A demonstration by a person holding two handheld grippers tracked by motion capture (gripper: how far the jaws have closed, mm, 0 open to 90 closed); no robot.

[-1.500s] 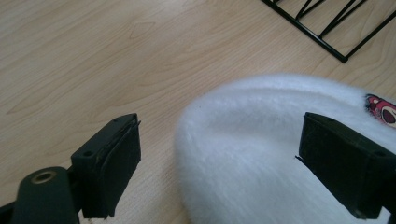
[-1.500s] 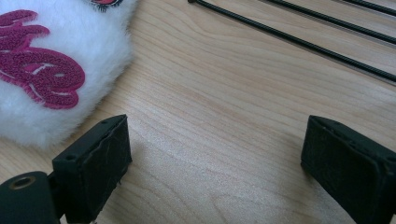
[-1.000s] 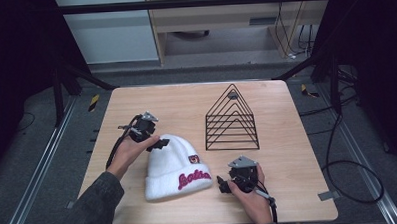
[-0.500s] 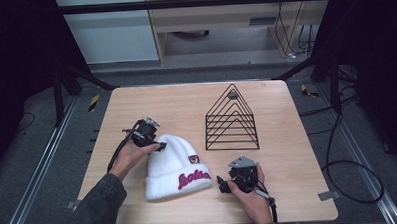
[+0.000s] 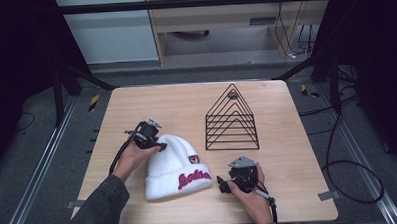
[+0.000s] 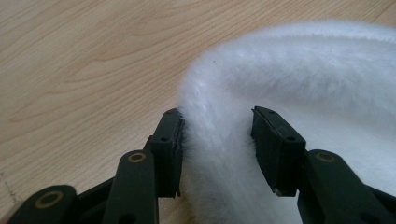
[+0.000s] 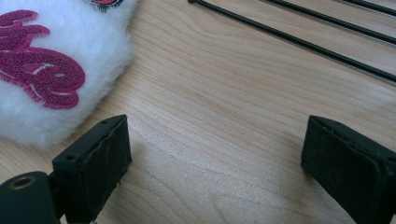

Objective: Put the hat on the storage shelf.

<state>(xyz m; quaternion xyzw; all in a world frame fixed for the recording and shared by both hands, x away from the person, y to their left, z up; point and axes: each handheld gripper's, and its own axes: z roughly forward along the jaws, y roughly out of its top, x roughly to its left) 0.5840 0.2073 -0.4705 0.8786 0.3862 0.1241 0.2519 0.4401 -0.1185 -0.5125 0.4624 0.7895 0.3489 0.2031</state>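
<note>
**Left gripper straddles the beanie's crown, right gripper waits wide apart**

The left gripper (image 6: 217,140) has its two black jaws parted around a fold of white fleece, one pad on each side. In the left gripper view the left pad touches the fabric edge and the right pad sits against or just off the pile, so the jaws look partly closed around the fold but not yet squeezed flat on it; I judge this an unfinished pinch. From this tool the white fuzzy beanie (image 5: 176,165) lies straight ahead and to its right, with bare wooden table (image 6: 84,56) on its left. In the high view the left gripper (image 5: 150,136) meets the rounded crown end, and the hat's long axis runs from there toward the person, ending in the cuff with the red script lettering (image 5: 194,178).

The right gripper (image 7: 215,158) stands with its jaws spread wide over bare wood and holding nothing. The cuff and its lettering (image 7: 39,65) lie just beyond its left jaw, near but apart. Farther ahead, black wires of the triangular wire rack (image 7: 299,42) cross the table.

The left hand is clearly nearer the hat. Any lift probably turns on closing that pinch at the crown, with the right gripper (image 5: 239,178) close enough to take the cuff
</note>
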